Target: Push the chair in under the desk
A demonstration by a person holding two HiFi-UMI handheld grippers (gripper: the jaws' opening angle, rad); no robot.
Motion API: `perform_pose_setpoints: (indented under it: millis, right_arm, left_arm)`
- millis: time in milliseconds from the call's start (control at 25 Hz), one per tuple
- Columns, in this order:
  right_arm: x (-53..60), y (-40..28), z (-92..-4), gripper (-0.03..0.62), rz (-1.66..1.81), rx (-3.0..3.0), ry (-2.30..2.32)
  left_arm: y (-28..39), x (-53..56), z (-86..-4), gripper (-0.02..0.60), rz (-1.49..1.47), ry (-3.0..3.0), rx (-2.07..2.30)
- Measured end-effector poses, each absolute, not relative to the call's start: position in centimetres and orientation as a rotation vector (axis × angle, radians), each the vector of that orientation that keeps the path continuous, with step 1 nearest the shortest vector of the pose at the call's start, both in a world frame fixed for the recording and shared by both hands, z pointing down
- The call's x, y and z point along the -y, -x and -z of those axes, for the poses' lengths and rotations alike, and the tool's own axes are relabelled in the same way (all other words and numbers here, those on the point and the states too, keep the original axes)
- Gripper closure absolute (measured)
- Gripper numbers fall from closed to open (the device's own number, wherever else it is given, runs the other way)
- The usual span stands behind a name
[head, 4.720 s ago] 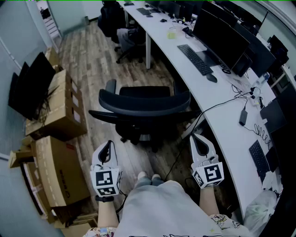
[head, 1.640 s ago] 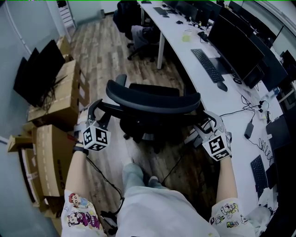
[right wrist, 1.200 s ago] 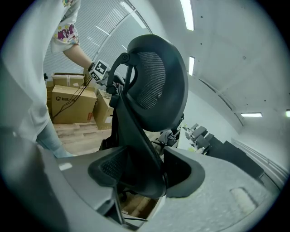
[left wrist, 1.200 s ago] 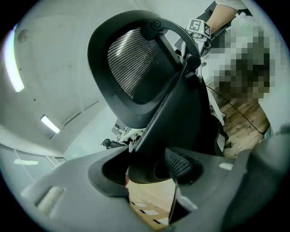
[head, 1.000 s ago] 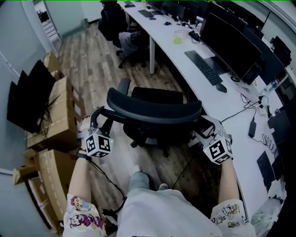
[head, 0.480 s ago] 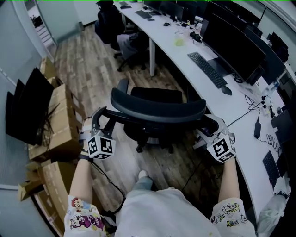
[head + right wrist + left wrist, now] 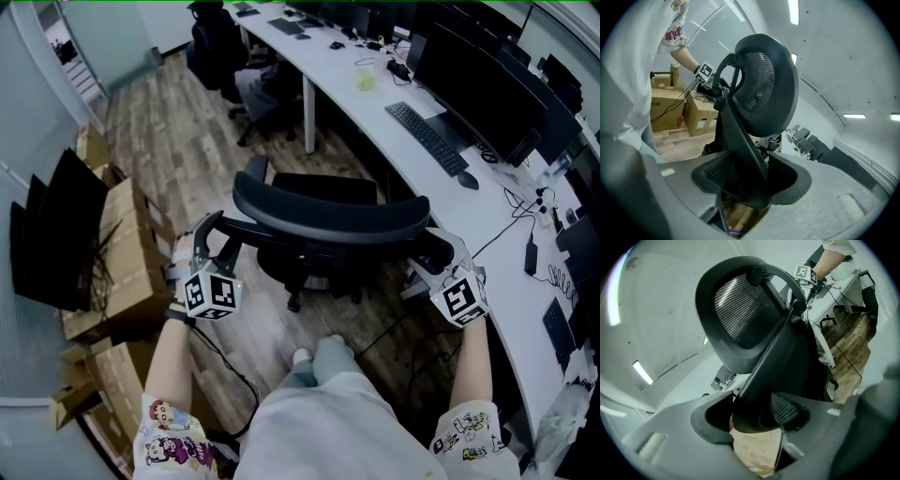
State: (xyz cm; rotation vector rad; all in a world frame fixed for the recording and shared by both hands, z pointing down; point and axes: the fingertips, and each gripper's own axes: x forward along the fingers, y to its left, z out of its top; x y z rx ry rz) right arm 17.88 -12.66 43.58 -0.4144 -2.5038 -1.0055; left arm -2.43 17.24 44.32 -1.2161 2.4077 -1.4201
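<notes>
The black chair (image 7: 328,211), with a curved backrest of fine mesh set in a smooth plastic rim, is placed on the wood-plank floor (image 7: 178,131), just beside the long, curved white worktop (image 7: 375,117), and its seat is not yet pushed under it. The jaws of the left gripper (image 7: 752,413) are clamped on one side edge of the backrest rim, which is pressed between the dark textured pads. The jaws of the right gripper (image 7: 750,176) are clamped in the same way on the opposite edge.
</notes>
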Motion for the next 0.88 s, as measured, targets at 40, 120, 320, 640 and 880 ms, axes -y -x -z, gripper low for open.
perform_pose_setpoints:
  millis: [40, 120, 320, 640, 880]
  right_arm:
    - [12.7, -17.7, -43.6, 0.345, 1.004, 2.505, 0.407]
    - [12.7, -16.9, -43.6, 0.344, 1.002, 2.511, 0.401]
    - [13.4, -14.6, -43.8, 0.345, 1.001, 2.501, 0.38]
    - [15.3, -9.5, -43.9, 0.347, 0.983, 2.497, 0.364]
    - [16.8, -6.6, -43.8, 0.354, 0.981, 2.481, 0.354]
  left_arm:
    - [2.8, -17.1, -44.3, 0.319, 1.415, 1.218, -2.404]
    - [3.7, -17.0, -44.3, 0.319, 1.416, 1.215, -2.397]
    - [6.4, -15.9, -44.6, 0.319, 1.425, 1.216, -2.402]
    - [12.1, -13.5, -44.6, 0.319, 1.437, 1.22, -2.399]
    - [16.0, -11.5, -44.6, 0.318, 1.456, 1.234, -2.393]
